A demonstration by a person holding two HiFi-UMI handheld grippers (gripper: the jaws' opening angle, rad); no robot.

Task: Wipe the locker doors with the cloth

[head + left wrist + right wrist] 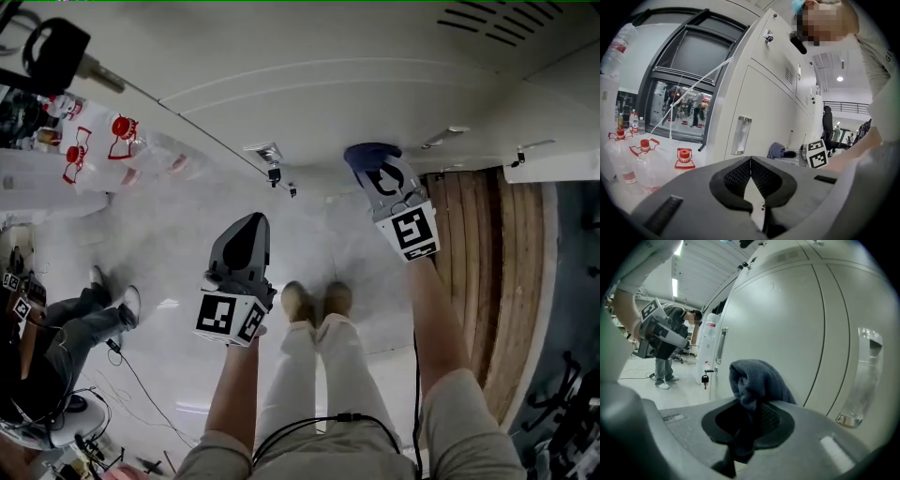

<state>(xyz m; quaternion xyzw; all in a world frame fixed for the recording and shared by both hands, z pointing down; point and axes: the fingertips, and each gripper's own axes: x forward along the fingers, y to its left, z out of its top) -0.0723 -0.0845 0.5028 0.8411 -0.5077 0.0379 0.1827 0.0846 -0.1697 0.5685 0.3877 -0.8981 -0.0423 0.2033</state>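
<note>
- Head view: both bare forearms reach forward. The left gripper (pixel 246 234) is held low over the pale floor (pixel 178 244), apart from the locker doors (pixel 319 84). The right gripper (pixel 375 176) stretches farther out, with the blue cloth (pixel 364 153) at its tip up against a door face.
- Left gripper view: its jaws are closed tip to tip with nothing between them. It points along the locker row towards a recessed door handle (pixel 740 136), with water bottles (pixel 644 154) on its left.
- Right gripper view: the jaws are clamped on the cloth, which bunches up above them just beside the door. A key (pixel 705 378) hangs from a lock farther along.
</note>
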